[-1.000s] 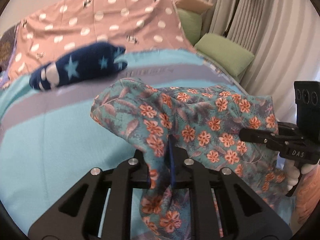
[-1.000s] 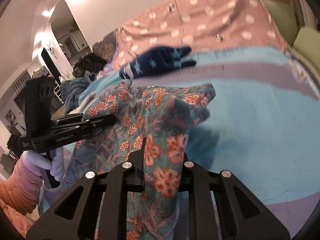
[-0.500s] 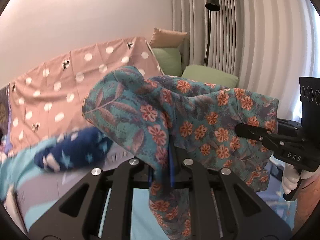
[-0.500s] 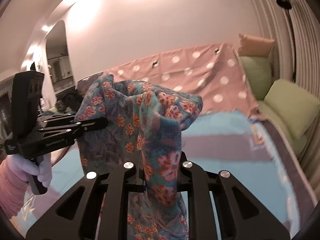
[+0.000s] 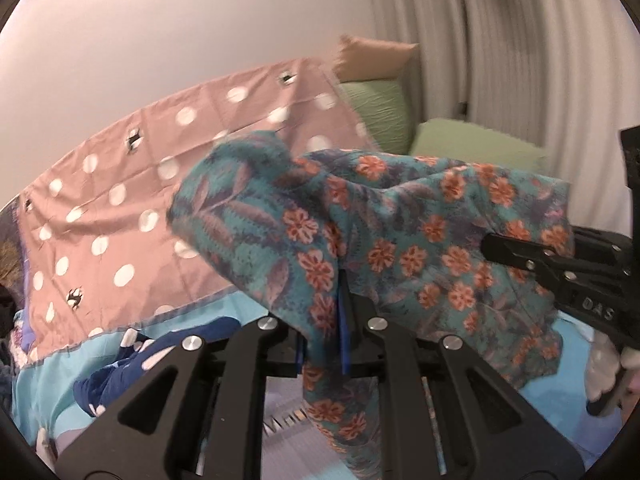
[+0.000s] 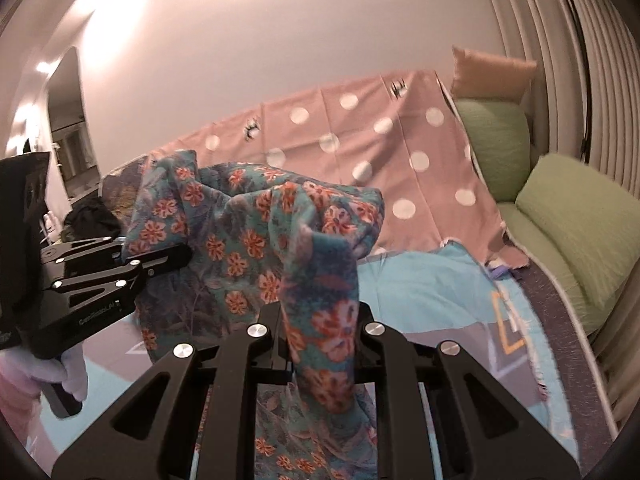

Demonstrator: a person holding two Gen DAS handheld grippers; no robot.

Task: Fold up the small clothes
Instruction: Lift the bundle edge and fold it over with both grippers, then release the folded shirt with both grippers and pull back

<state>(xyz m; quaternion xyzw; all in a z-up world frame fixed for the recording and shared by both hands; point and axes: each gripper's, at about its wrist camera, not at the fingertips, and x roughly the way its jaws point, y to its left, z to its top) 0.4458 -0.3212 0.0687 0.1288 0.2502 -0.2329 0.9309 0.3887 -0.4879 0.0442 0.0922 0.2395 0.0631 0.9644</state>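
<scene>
Teal floral garment (image 5: pixel 400 240), one piece, hangs in the air between my two grippers, stretched roughly level from one to the other, loose ends drooping toward the bed. My left gripper (image 5: pixel 324 344) is clamped on one bunched edge; my right gripper (image 6: pixel 320 340) is clamped on the other. Below lies one turquoise blanket (image 6: pixel 432 292) with one navy star-patterned garment (image 5: pixel 116 376) on it. Behind: one pink dotted sheet (image 6: pixel 384 132), two green cushions (image 6: pixel 580 220) and one tan cushion (image 6: pixel 488 72).
</scene>
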